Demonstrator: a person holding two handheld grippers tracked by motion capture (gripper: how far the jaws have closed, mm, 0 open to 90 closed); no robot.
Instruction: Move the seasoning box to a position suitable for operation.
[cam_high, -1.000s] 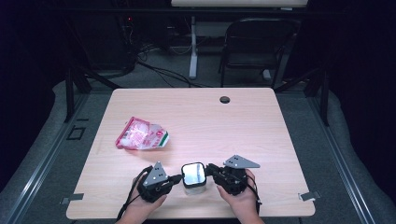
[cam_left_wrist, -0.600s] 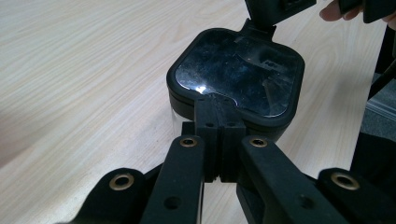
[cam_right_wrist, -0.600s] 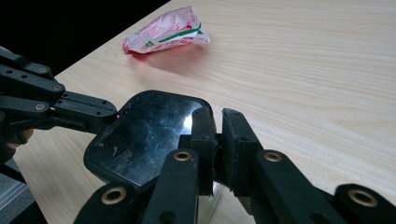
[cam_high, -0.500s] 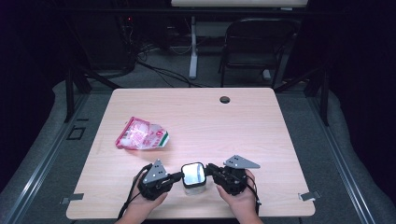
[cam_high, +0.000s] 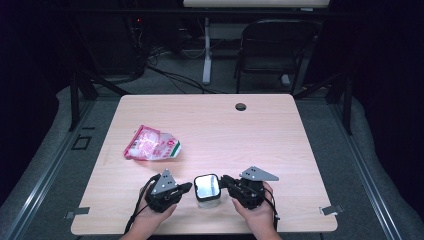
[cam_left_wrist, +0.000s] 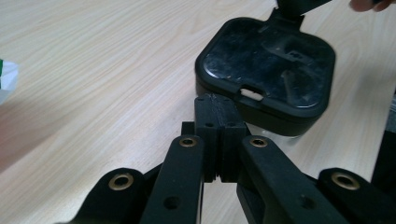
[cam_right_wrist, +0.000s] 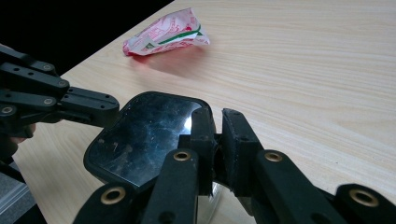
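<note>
High view: the jar (cam_high: 207, 190) sits near the table's front edge between your grippers; keep it planted. Left gripper view: left gripper (cam_left_wrist: 217, 105), jaws pressed together, noses the black lid (cam_left_wrist: 266, 63); brace there, don't shove. Right gripper view: right gripper (cam_right_wrist: 217, 122) looks pinched on the lid's rim; lift gently.

The table (cam_high: 260, 130) is pale wood with a fine, light-brown grain. On it the jar (cam_high: 207, 197) has a glossy black lid (cam_left_wrist: 268, 65) with a small white tab at its edge. Both grippers, left (cam_high: 186, 187) and right (cam_high: 224, 179), are matt black with brass-coloured rivets. Beyond the jar lies a packet (cam_right_wrist: 166, 31), pink-red print on white with a green stripe.
</note>
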